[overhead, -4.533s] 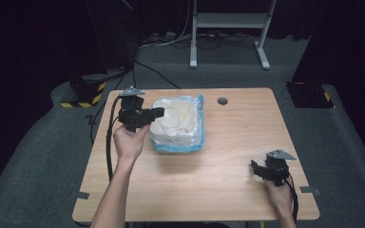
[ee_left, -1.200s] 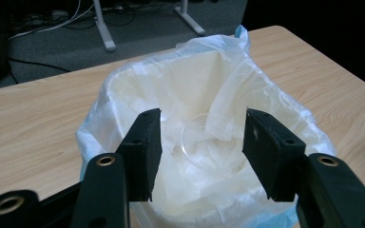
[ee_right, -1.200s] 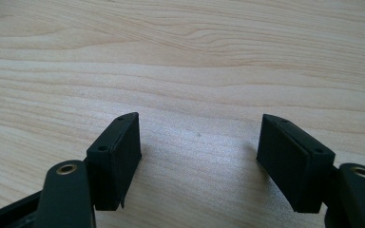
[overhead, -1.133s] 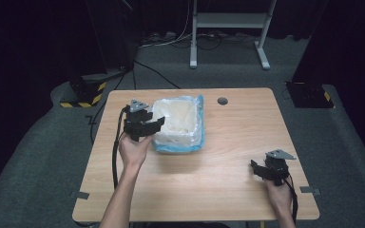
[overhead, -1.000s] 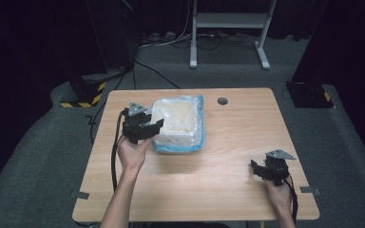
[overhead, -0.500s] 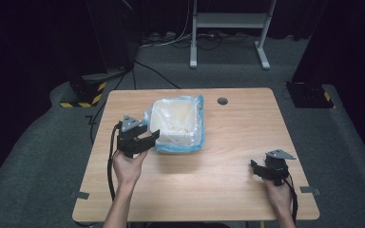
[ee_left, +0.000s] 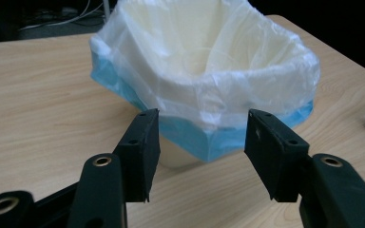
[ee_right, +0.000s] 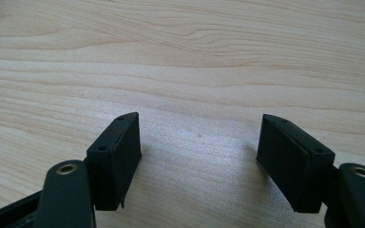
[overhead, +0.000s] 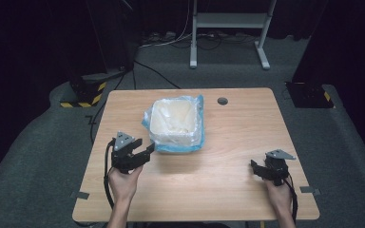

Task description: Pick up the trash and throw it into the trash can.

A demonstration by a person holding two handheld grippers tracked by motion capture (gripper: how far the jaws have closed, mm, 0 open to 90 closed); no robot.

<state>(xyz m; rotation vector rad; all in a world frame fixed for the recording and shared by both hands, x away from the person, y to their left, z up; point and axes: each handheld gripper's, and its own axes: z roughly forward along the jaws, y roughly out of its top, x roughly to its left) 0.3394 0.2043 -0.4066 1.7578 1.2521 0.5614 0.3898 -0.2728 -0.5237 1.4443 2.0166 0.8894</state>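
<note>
Withdrawn toward the near edge since the earlier frames: left gripper [overhead: 142, 153], previously up against the left side of the bin, now parked short of it on the near left. No change at right gripper [overhead: 258, 169], same station at the near right corner of table [overhead: 237, 137].

Located mid-table, slightly left of centre and toward the far half: white bin [overhead: 175, 124], lined with a clear bag [ee_left: 204, 61] turned down over the rim, blue film [ee_left: 218, 142] showing below the fold. Standing upright, mouth open, nothing visible inside.

Left gripper released, jaws spread wide and holding nothing; in the left gripper view, near corner of the bin framed squarely between them, close but not touching. Right gripper likewise released, jaws wide over bare wood, nothing between them.

Governing relation: bin lies far and to the right of the left gripper, just beside it; well apart from the right gripper, far and to the left. Left hand plainly the nearer. Judged that any next grasp on the bag fold requires only a short advance along the present jaw line.
</note>
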